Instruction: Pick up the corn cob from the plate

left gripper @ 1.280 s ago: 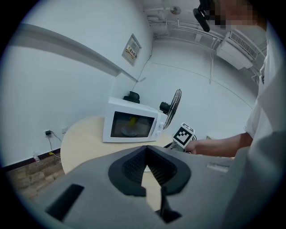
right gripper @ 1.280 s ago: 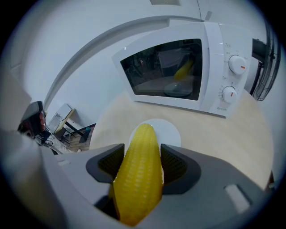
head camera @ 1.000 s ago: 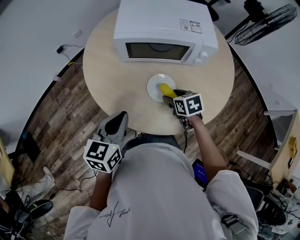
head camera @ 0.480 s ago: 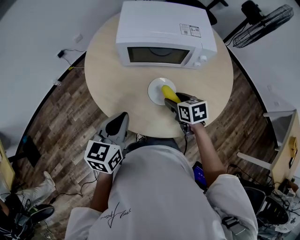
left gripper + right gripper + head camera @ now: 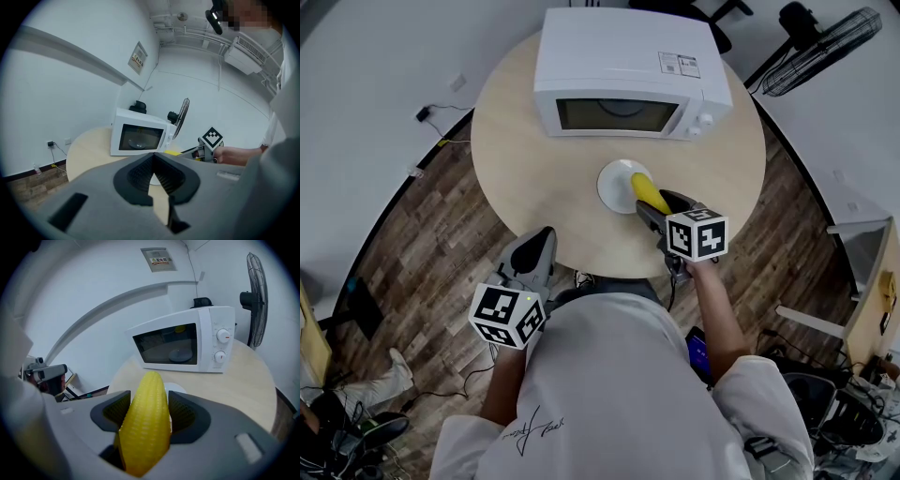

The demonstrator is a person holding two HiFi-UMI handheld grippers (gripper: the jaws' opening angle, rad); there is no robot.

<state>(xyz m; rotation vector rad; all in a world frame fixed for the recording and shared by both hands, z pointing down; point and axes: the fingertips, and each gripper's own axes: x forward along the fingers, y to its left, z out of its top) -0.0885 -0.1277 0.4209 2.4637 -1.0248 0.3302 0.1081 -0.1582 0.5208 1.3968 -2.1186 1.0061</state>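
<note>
Drawn back toward the person since the earlier frames, the right hand-held gripper (image 5: 660, 205) is now seen nearer the front edge of the round worktop (image 5: 525, 159), and the corn cob (image 5: 648, 190) has been carried with it. In the head view only the far tip of the cob is seen over the near rim of the white plate (image 5: 617, 177). Whether it touches the plate cannot be told.

In the right gripper view the right hand-held gripper (image 5: 149, 411) is closed on the corn cob (image 5: 145, 427). The yellow cob is clamped between the two dark pads, its tapered end pointing forward past them. The plate (image 5: 176, 389) is glimpsed just behind the cob, and the white microwave (image 5: 187, 345) is seen beyond it with its door shut.

The left hand-held gripper (image 5: 539, 246) is held close to the person's body, at the near edge of the worktop. In its own view (image 5: 153, 161) the jaw tips are brought together with nothing between them. The microwave (image 5: 138, 136) is seen beyond them.
</note>
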